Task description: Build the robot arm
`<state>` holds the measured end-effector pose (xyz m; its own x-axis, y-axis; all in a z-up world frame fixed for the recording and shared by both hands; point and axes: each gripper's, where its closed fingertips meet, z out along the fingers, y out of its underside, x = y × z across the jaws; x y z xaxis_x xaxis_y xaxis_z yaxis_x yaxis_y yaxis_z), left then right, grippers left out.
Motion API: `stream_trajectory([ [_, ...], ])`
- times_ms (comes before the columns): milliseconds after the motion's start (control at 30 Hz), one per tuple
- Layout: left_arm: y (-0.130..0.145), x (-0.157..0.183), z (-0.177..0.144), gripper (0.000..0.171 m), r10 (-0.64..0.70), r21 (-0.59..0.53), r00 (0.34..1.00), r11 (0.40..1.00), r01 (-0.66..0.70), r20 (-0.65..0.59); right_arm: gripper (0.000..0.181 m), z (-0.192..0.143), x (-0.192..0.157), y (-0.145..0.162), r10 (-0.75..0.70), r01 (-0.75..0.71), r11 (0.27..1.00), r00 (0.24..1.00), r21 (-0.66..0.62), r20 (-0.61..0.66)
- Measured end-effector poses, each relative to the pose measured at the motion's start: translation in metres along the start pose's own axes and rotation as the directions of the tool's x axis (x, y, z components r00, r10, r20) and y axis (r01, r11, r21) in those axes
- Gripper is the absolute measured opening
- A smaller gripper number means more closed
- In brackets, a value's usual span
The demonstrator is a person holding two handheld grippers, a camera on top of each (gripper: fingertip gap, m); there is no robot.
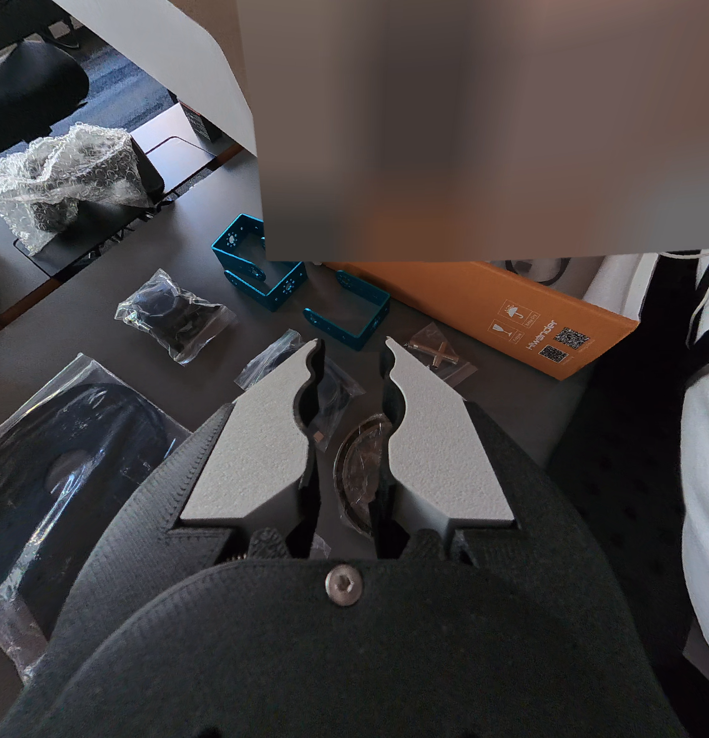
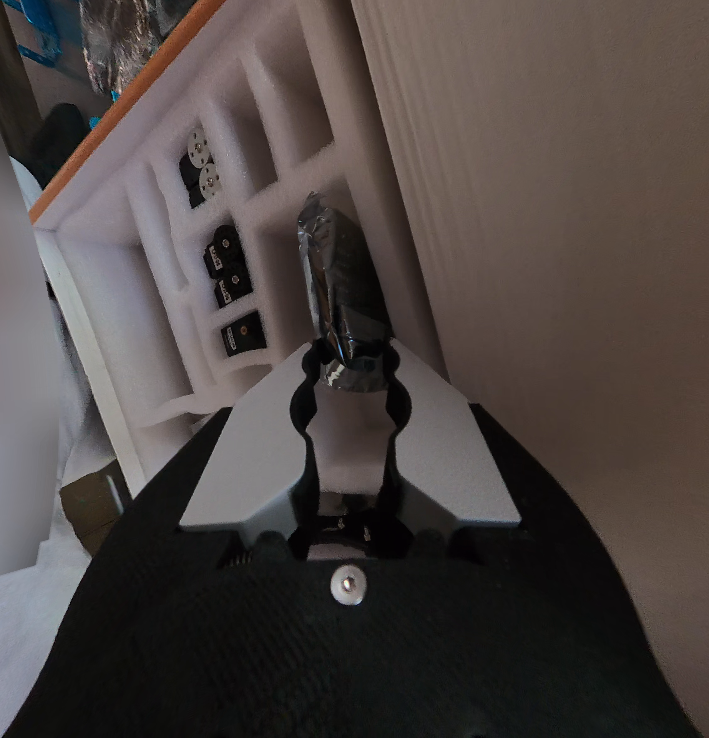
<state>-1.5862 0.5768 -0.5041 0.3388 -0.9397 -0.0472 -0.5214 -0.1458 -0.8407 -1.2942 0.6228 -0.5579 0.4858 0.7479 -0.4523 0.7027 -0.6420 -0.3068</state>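
My left gripper (image 1: 350, 349) is open and empty, hovering over a dark table (image 1: 105, 319). Below it lie a small clear bag of black parts (image 1: 332, 395) and a round wrapped disc (image 1: 360, 471). Blue metal U-brackets (image 1: 346, 315) lie just beyond the fingertips. My right gripper (image 2: 350, 351) is shut on a dark silvery foil bag (image 2: 344, 287), pinched at its lower end. The bag stands over a white foam insert (image 2: 117, 287) inside an orange-edged box (image 2: 117, 100). Black servos (image 2: 229, 271) sit in the foam's pockets to the left of the bag.
An orange box side (image 1: 484, 303) lies right of the brackets, with a small bag holding a cross-shaped tool (image 1: 440, 355) in front. A bag of black parts (image 1: 173, 315), a large bagged black piece (image 1: 65, 471) and bubble wrap (image 1: 61, 175) lie to the left. A box flap (image 2: 544, 239) rises at right. My right fingertips sit around 30 centimeters from my left ones. To reach the round wrapped disc (image 1: 360, 471) in a straight line is about 12 centimeters for my left fingers, about 35 centimeters for my right. The left tips stand about 20 centimeters off the white foam insert (image 2: 117, 287).
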Motion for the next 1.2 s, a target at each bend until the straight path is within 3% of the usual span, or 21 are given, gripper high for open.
stream_trajectory([
  [133, 0.000, 0.003, -0.006, 0.026, 0.002, 0.017, 1.000, 1.000, -0.002, 0.004, 0.023, 0.005, -0.014, 0.003, 0.015, -0.017, 0.999, 0.997, 0.035, 0.080],
  [233, -0.005, 0.007, -0.015, 0.025, 0.013, 0.055, 1.000, 0.998, -0.014, 0.012, 0.023, 0.003, -0.021, 0.003, -0.066, 0.060, 0.996, 0.994, 0.068, 0.082],
  [300, -0.012, 0.011, -0.023, 0.025, 0.026, 0.093, 0.999, 0.995, -0.028, 0.020, 0.026, 0.007, -0.003, 0.008, -0.109, 0.110, 0.992, 0.994, 0.058, -0.026],
  [400, -0.024, 0.018, -0.036, 0.026, 0.042, 0.157, 0.999, 0.986, -0.046, 0.027, 0.033, 0.008, -0.010, 0.014, -0.070, 0.071, 0.996, 0.997, 0.051, -0.006],
  [500, -0.030, 0.030, -0.048, 0.030, 0.045, 0.200, 0.999, 0.979, -0.047, 0.014, 0.035, -0.007, -0.026, 0.011, -0.095, 0.104, 0.985, 0.993, 0.136, -0.075],
  [600, -0.036, 0.042, -0.060, 0.030, 0.058, 0.249, 0.998, 0.967, -0.060, 0.018, 0.039, -0.034, -0.041, 0.009, -0.094, 0.160, 0.953, 0.963, 0.256, -0.254],
  [700, -0.040, 0.056, -0.069, 0.032, 0.059, 0.291, 0.998, 0.955, -0.062, 0.020, 0.049, -0.064, -0.077, 0.003, -0.126, 0.340, 0.852, 0.871, 0.398, -0.474],
  [800, -0.040, 0.071, -0.078, 0.033, 0.051, 0.320, 0.998, 0.945, -0.060, 0.034, 0.076, -0.067, -0.138, 0.006, -0.122, 0.474, 0.690, 0.821, 0.547, -0.557],
  [900, -0.032, 0.087, -0.084, 0.033, 0.025, 0.325, 0.999, 0.945, -0.037, 0.040, 0.111, -0.040, -0.194, 0.020, -0.103, 0.426, 0.584, 0.883, 0.691, -0.458],
  [1000, -0.024, 0.101, -0.092, 0.033, 0.016, 0.317, 0.998, 0.948, -0.036, 0.063, 0.113, -0.009, -0.233, 0.032, -0.131, 0.368, 0.520, 0.926, 0.771, -0.354],
  [1033, -0.021, 0.104, -0.094, 0.034, 0.015, 0.314, 0.997, 0.949, -0.036, 0.071, 0.105, -0.004, -0.239, 0.035, -0.129, 0.374, 0.506, 0.924, 0.777, -0.361],
  [1100, -0.017, 0.107, -0.099, 0.034, 0.010, 0.309, 0.996, 0.950, -0.037, 0.089, 0.043, -0.007, -0.248, 0.037, -0.134, 0.480, 0.422, 0.872, 0.769, -0.471],
  [1167, -0.014, 0.106, -0.103, 0.034, -0.002, 0.308, 0.995, 0.951, -0.031, 0.104, 0.007, -0.023, -0.260, 0.035, -0.113, 0.601, 0.269, 0.796, 0.752, -0.595],
  [1200, -0.012, 0.105, -0.104, 0.034, -0.008, 0.305, 0.994, 0.952, -0.025, 0.106, 0.003, -0.028, -0.272, 0.033, -0.124, 0.635, 0.174, 0.772, 0.753, -0.623],
])
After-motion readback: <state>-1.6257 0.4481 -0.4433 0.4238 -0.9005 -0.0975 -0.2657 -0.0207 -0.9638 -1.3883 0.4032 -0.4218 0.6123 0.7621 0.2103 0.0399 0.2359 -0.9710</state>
